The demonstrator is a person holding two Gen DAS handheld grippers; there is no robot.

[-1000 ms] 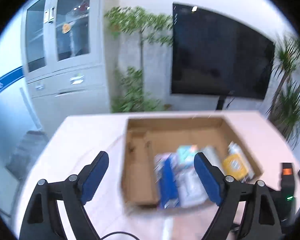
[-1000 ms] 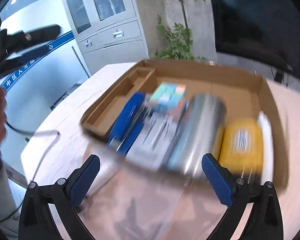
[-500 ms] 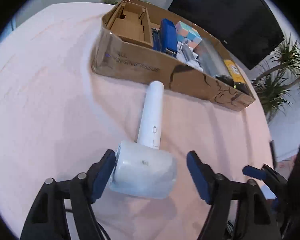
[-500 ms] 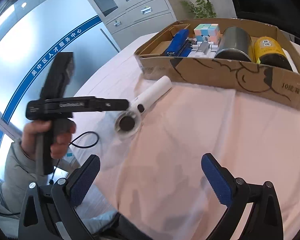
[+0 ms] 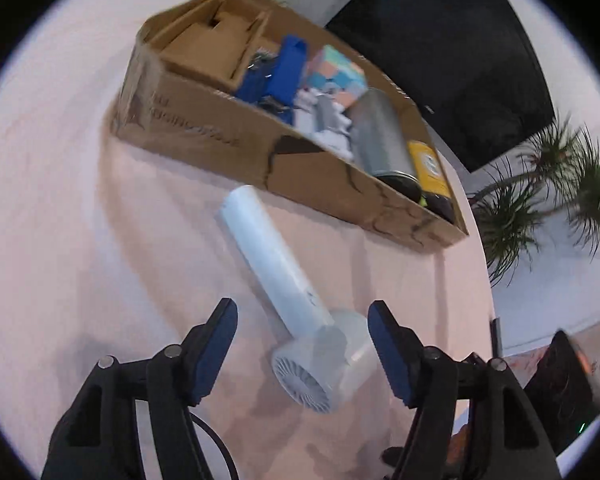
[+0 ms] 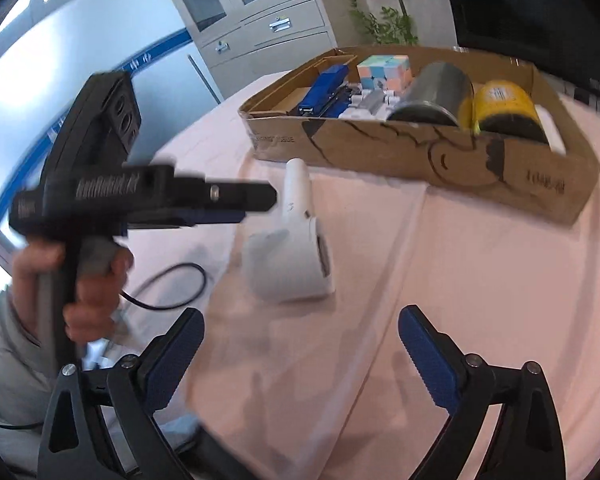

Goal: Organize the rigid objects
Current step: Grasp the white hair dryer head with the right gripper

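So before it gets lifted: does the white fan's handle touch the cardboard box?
Cannot tell. In both wrist views the white fan's handle tip ends right at the cardboard box wall, with neither gap nor contact plain.

An office: filing cabinet (image 6: pixel 256 20), wall screen (image 5: pixel 452 56) (potted plants (image 5: pixel 556 196) too).

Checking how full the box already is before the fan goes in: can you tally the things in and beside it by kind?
Cans lying in the cardboard box: 2, grey and yellow
Puzzle cubes: 1
Blue staplers: 1
White handheld fans, on the cloth outside the box: 1
Small white and grey bits: cannot count
Total: 5
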